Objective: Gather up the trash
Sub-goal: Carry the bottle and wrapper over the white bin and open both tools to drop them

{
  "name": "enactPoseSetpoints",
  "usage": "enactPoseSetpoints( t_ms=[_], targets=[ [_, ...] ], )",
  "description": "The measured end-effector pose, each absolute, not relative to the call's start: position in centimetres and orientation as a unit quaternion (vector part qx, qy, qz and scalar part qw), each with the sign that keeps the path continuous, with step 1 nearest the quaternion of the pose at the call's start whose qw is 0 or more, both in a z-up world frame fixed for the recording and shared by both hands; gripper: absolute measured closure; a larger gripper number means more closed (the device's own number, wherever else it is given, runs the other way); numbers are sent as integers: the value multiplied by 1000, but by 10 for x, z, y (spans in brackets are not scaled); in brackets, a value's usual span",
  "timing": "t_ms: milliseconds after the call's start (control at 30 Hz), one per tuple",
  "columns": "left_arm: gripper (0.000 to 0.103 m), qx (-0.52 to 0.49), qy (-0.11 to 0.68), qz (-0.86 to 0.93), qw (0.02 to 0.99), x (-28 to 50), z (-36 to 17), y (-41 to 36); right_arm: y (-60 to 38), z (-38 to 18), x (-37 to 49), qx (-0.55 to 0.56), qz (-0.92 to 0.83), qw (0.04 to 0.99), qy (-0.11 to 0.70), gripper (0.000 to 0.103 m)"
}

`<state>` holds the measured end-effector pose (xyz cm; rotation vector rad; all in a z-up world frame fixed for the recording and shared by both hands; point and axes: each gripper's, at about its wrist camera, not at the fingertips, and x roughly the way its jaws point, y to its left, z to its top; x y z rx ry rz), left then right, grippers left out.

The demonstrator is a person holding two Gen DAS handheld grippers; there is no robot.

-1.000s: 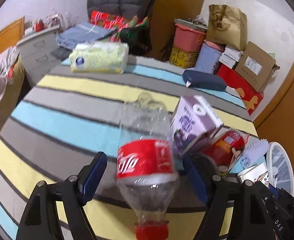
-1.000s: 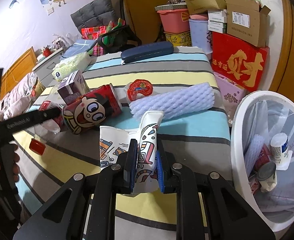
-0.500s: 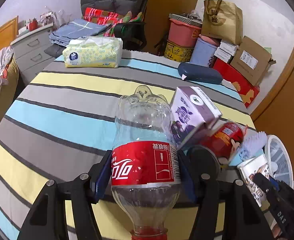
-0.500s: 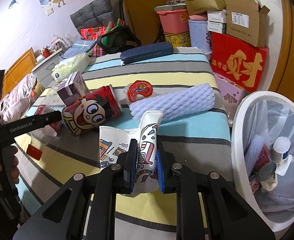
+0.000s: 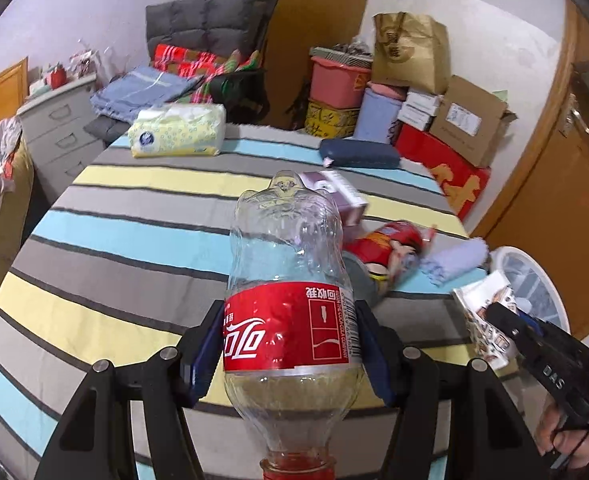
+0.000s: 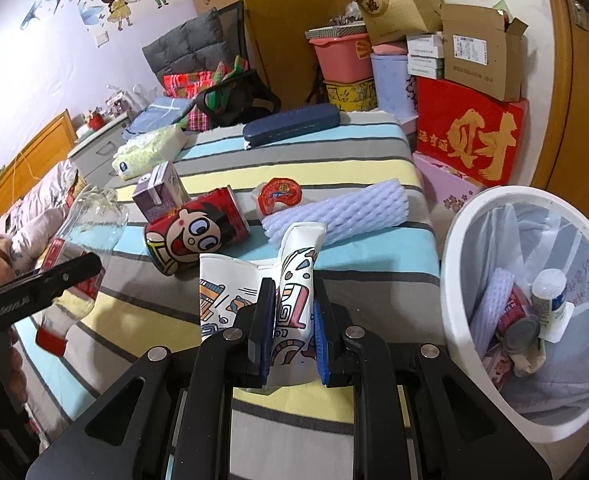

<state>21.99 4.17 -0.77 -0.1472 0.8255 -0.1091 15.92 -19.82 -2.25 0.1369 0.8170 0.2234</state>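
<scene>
The left gripper [image 5: 288, 344] pinches an empty cola bottle [image 5: 290, 300] at its red label, cap toward the camera, raised over the striped table [image 5: 126, 248]. Rightward, the right gripper [image 6: 294, 320] is pressed onto a crumpled patterned paper cup [image 6: 290, 280], beside the white trash bin [image 6: 466, 216] holding discarded packaging

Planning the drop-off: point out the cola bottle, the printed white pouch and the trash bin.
cola bottle [image 5: 290, 332], left wrist view, on its red label.
printed white pouch [image 6: 294, 280], right wrist view, on its patterned front.
trash bin [image 6: 450, 264], right wrist view, on its white rim.
</scene>
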Motion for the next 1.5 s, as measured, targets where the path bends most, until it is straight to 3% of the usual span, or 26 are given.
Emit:
enactPoseSetpoints(
  t_ms=[1033,1500],
  targets=[
    [41,15,351,-213,912,170,40,-138,-314,8,105,122,-12,937,328,85],
    [41,35,369,-288,883,191,32,-230,-372,-3,104,131,-68,926,347,85]
  ],
)
